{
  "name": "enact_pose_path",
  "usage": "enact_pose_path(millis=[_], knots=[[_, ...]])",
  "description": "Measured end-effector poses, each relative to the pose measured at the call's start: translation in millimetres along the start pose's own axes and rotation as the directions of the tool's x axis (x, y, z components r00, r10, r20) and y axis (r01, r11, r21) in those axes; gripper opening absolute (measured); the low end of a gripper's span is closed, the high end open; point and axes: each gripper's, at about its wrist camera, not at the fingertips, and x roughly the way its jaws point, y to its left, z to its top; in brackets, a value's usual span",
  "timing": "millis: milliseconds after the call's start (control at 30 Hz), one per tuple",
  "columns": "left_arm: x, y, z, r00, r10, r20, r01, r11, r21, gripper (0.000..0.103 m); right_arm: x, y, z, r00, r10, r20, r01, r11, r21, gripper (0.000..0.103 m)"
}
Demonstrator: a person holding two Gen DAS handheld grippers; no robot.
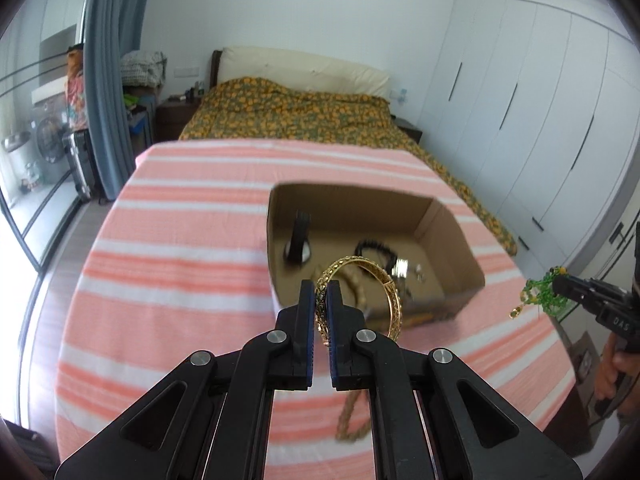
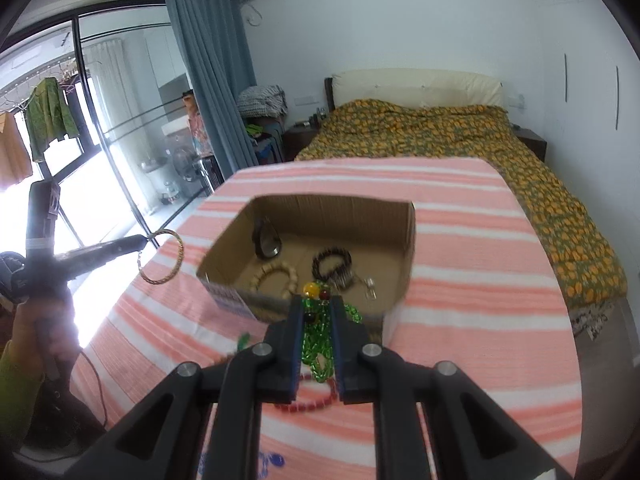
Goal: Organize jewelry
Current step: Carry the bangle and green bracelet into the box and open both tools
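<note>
My left gripper (image 1: 320, 289) is shut on a gold filigree bangle (image 1: 394, 300), held in the air above the striped cloth in front of the cardboard box (image 1: 456, 240). The same bangle (image 2: 176, 258) shows at the left gripper's tip in the right wrist view. My right gripper (image 2: 319, 304) is shut on a green bead necklace (image 2: 316, 344) with a yellow and a dark red bead at its top. That necklace (image 1: 540, 296) dangles at the right in the left wrist view. Inside the box (image 2: 408, 248) lie a cream bead bracelet (image 2: 276, 274), a dark bead bracelet (image 2: 332, 260) and a black watch (image 2: 266, 240).
A red bead string (image 2: 312, 402) lies on the pink-and-white striped cloth (image 2: 480, 300) under my right gripper. A gold chain (image 1: 350, 420) lies on the cloth (image 1: 180, 280) under my left gripper. Behind stand a bed (image 1: 300, 112), white wardrobes (image 1: 540, 100) and a blue curtain (image 2: 212, 60).
</note>
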Motion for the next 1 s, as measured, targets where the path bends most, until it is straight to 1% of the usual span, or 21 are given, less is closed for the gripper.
enact_pose_path(millis=[133,233,433,533,567,600,633,667,700,767,800,833,900,967,1000], knots=[[17,-2,25,1.000,-0.002,0.005,0.002,1.000,-0.003,0.004,25,6,27,1.000,0.005,-0.006,-0.006,1.000,-0.025,0.013],[39,-4,35,1.000,-0.001,-0.010,0.001,1.000,-0.006,0.004,54,7,38,0.999,0.002,-0.040,-0.003,0.999,-0.036,0.013],[83,-9,36,0.998,0.011,-0.068,-0.010,1.000,0.003,0.004,102,-2,33,0.993,-0.004,-0.116,0.000,0.999,-0.034,0.013],[103,-10,29,0.995,0.039,-0.093,-0.038,0.999,0.019,0.005,121,-13,25,0.990,-0.028,-0.138,0.026,1.000,-0.011,0.014],[109,-10,26,0.994,0.052,-0.101,-0.050,0.998,0.022,0.005,127,-18,23,0.988,-0.051,-0.145,0.051,0.999,-0.005,0.019],[113,-9,25,0.992,0.064,-0.106,-0.062,0.998,0.023,0.008,129,-21,22,0.987,-0.069,-0.148,0.070,0.998,0.001,0.036],[117,-8,23,0.990,0.077,-0.114,-0.075,0.997,0.023,0.014,129,-26,21,0.985,-0.098,-0.144,0.101,0.995,0.014,0.046],[119,-6,21,0.988,0.094,-0.122,-0.092,0.996,0.019,0.036,124,-30,20,0.985,-0.120,-0.125,0.124,0.992,0.030,0.058],[119,-5,21,0.987,0.106,-0.120,-0.105,0.994,0.014,0.060,118,-32,20,0.986,-0.129,-0.105,0.133,0.990,0.040,0.058],[109,-1,19,0.987,0.132,-0.088,-0.133,0.991,0.003,0.077,104,-32,21,0.988,-0.133,-0.077,0.136,0.990,0.037,0.058],[102,0,19,0.988,0.141,-0.068,-0.141,0.990,0.002,0.081,96,-30,22,0.988,-0.142,-0.061,0.144,0.989,0.030,0.058],[96,0,18,0.987,0.149,-0.054,-0.150,0.989,0.002,0.084,85,-27,22,0.987,-0.153,-0.041,0.154,0.988,0.018,0.058],[80,1,18,0.985,0.173,-0.027,-0.173,0.985,0.004,0.091,66,-23,20,0.986,-0.166,-0.008,0.166,0.986,0.000,0.061],[59,0,12,0.979,0.201,0.009,-0.201,0.979,0.011,0.095,40,-16,14,0.985,-0.169,0.029,0.169,0.985,-0.013,0.066],[46,-1,7,0.976,0.214,0.025,-0.214,0.977,0.013,0.098,28,-15,11,0.985,-0.169,0.044,0.170,0.985,-0.018,0.067]])
